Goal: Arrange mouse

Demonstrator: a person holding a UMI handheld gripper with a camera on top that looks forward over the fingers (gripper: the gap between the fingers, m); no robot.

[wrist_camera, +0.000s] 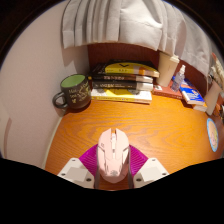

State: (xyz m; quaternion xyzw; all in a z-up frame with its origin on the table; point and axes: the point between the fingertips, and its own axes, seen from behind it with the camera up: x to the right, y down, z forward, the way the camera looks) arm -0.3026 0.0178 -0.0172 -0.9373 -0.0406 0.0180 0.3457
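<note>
A pale pink computer mouse sits between my gripper's two fingers, its nose pointing away from me. The magenta pads press against both of its sides, and my gripper is shut on it. It is held low over the near part of the wooden desk. The mouse's rear end is hidden between the fingers.
A dark green mug stands at the back left. A stack of books lies beyond the mouse against the wall, under a white curtain. Small boxes and other items crowd the back right, with a round blue object at the right edge.
</note>
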